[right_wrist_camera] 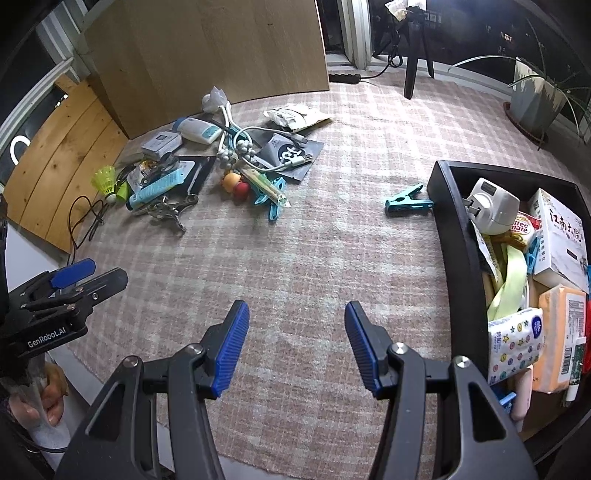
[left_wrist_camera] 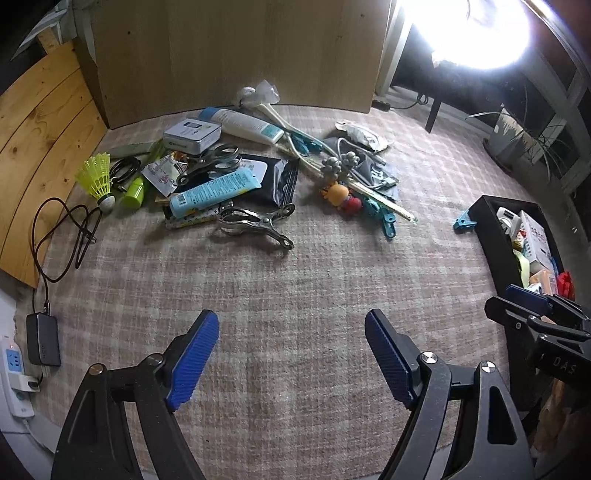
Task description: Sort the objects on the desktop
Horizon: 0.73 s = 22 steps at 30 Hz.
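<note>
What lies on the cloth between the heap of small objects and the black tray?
Only one teal clothespin, lying close beside the black tray; the rest of the checked cloth up to the heap is bare. The right wrist view shows this best.

- A checked pink-and-cream rug [left_wrist_camera: 295,266] covers the floor.
- A tall pale wooden panel [left_wrist_camera: 236,51] stands at the far edge of the rug.
- Knotty pine boards [left_wrist_camera: 40,147] lie to the left.
- A glaring lamp [left_wrist_camera: 476,29] shines at upper right.
- A potted plant [right_wrist_camera: 535,96] stands by dark windows.
- A white power strip [left_wrist_camera: 14,373] sits at lower left.
</note>
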### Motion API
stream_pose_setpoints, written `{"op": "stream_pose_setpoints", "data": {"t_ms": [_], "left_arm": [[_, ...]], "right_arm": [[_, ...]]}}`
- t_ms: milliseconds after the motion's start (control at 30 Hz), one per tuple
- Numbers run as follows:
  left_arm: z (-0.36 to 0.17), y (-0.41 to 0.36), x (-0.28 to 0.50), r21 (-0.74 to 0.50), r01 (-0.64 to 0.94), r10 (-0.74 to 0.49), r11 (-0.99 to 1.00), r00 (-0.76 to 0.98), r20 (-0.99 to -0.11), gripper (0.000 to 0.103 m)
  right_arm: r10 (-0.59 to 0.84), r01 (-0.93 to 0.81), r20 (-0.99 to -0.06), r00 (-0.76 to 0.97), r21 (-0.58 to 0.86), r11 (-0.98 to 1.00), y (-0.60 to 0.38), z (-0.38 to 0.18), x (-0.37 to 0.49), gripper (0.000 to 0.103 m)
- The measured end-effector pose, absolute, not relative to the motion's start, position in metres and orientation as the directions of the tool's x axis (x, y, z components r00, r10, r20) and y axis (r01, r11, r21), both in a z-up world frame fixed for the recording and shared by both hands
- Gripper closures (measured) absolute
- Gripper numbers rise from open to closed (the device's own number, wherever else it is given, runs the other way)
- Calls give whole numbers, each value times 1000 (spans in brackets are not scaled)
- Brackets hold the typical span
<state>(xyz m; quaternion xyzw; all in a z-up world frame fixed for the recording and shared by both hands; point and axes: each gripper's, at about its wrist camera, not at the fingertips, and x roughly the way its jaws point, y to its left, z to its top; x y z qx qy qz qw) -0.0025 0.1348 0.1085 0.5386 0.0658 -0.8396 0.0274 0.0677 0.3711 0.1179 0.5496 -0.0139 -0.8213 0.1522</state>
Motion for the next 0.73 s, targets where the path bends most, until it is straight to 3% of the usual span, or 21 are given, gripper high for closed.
{"op": "stream_pose_setpoints", "data": {"t_ms": [733], "left_arm": [[108,130,-8,-74,128,12,-989,-431,-902,22]], "right_arm": [[-268,249,-904,-333,190,-950,364,110,59,50]]}}
